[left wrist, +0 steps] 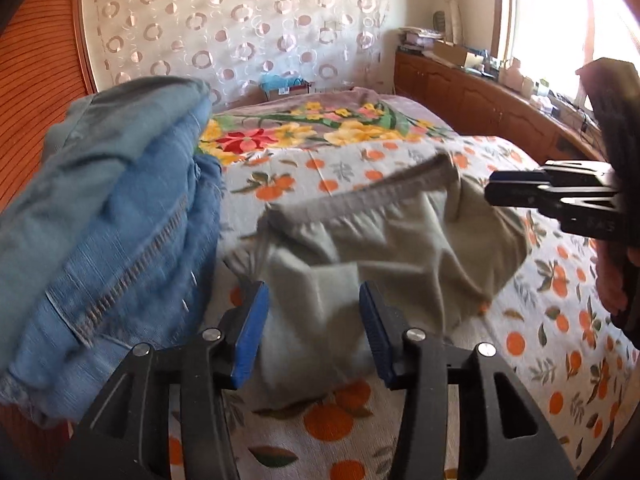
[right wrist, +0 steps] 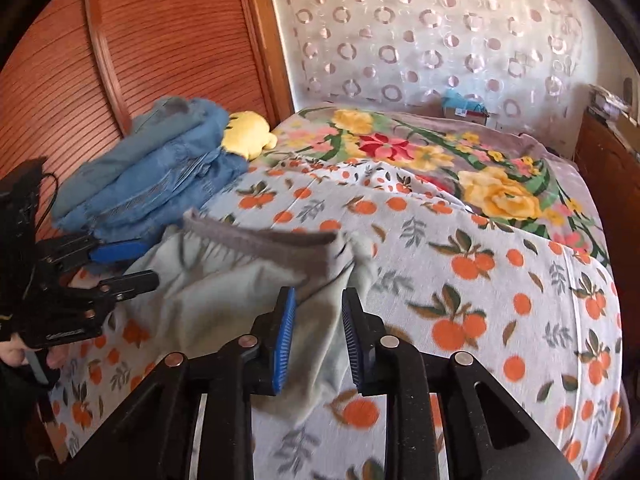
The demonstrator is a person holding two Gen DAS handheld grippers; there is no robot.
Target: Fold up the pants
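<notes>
Both views look forward and down along their own tongs, close over the bed (left wrist: 540, 320). Both share the grey pants (left wrist: 380, 240), the folded denim stack (right wrist: 160, 184) and the curtain (right wrist: 440, 32) behind.

The stack of folded jeans (right wrist: 152, 184) and a yellow plush toy (right wrist: 248, 134) block the bed's left edge. The grey-green pants (right wrist: 224, 288) cover the near middle. The orange-print sheet (right wrist: 500, 300) toward the right edge lies bare.
</notes>
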